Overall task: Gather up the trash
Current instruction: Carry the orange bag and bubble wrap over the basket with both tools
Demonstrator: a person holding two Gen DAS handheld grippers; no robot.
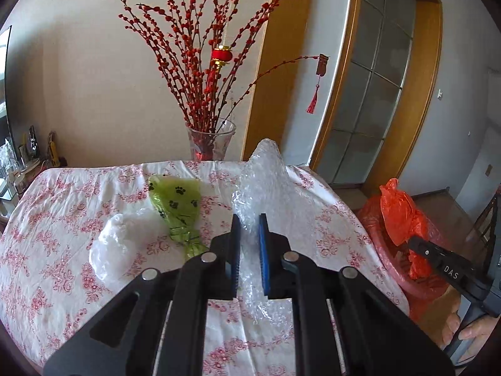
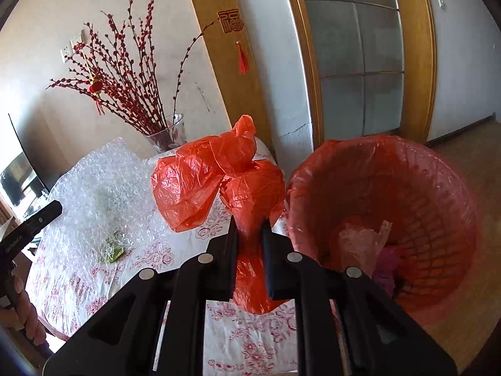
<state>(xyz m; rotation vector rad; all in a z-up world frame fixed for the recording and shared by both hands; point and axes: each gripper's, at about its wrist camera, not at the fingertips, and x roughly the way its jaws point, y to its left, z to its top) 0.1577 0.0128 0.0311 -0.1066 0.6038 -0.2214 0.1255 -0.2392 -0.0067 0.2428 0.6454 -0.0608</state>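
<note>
My left gripper (image 1: 249,219) is shut on a sheet of clear bubble wrap (image 1: 269,181), which rises above the flowered tablecloth (image 1: 62,219). A green paw-print bag (image 1: 178,206) and a crumpled white plastic bag (image 1: 116,244) lie on the cloth to the left of it. My right gripper (image 2: 249,225) is shut on a crumpled orange plastic bag (image 2: 216,181), held up at the table's right edge beside the bin. The bubble wrap (image 2: 103,188) also shows at left in the right wrist view. The bin (image 2: 438,219), lined with red plastic, holds some scraps of plastic.
A glass vase (image 1: 211,141) with red berry branches stands at the table's far edge. Behind are a wooden door frame and a frosted glass door (image 1: 369,87). A hand (image 1: 469,329) holds the right gripper's handle. A television (image 2: 22,175) stands at far left.
</note>
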